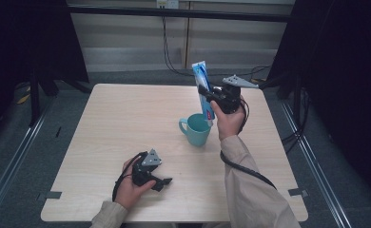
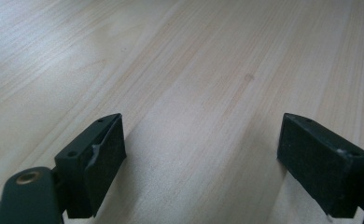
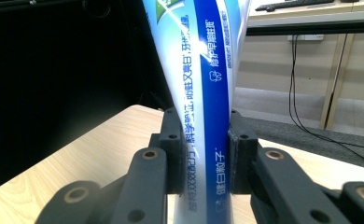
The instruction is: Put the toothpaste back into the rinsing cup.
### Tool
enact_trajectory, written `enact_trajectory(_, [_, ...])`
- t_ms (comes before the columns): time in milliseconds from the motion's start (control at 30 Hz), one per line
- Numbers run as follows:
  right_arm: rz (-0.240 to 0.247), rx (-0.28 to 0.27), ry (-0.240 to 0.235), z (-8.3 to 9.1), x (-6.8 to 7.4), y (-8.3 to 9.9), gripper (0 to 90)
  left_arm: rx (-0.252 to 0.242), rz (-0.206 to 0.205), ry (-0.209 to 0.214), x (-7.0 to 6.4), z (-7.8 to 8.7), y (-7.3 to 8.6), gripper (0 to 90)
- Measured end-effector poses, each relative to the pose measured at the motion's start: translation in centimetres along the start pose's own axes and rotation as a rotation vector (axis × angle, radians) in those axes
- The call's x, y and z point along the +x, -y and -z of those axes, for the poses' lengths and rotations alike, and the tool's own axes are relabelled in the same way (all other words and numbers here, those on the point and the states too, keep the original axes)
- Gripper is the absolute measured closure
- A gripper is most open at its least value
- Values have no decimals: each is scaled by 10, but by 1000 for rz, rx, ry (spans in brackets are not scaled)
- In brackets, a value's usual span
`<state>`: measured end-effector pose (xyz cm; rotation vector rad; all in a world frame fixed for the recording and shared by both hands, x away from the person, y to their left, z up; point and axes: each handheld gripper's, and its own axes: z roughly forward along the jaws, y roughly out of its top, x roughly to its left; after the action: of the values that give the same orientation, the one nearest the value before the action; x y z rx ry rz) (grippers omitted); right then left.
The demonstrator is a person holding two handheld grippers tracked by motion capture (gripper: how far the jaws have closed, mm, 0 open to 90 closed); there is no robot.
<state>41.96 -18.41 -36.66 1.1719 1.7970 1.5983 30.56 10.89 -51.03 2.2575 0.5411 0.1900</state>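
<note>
Pale wood table [image 1: 126, 118] under everything, and over on your left side your left gripper [image 1: 161, 182] is sitting low near the front edge, close to the tabletop with its jaws spread wide and nothing but bare wood grain between them. Moving right, there's a teal mug [image 1: 195, 128] standing upright around the middle of the table, handle pointing left. Right above it you've got a blue and white toothpaste tube [image 1: 202, 90] held nearly upright, tilted a bit, its lower end at the mug's rim. Your right gripper [image 1: 207, 91] is pinching that tube across its middle, jaws pressed tight on both sides, well clear of the tabletop.
</note>
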Motion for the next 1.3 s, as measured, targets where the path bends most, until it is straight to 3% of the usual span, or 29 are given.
enact_trajectory(1300, [28, 27, -12, -23, 4, 28, 721, 0, 0, -2, 0, 0, 0, 148])
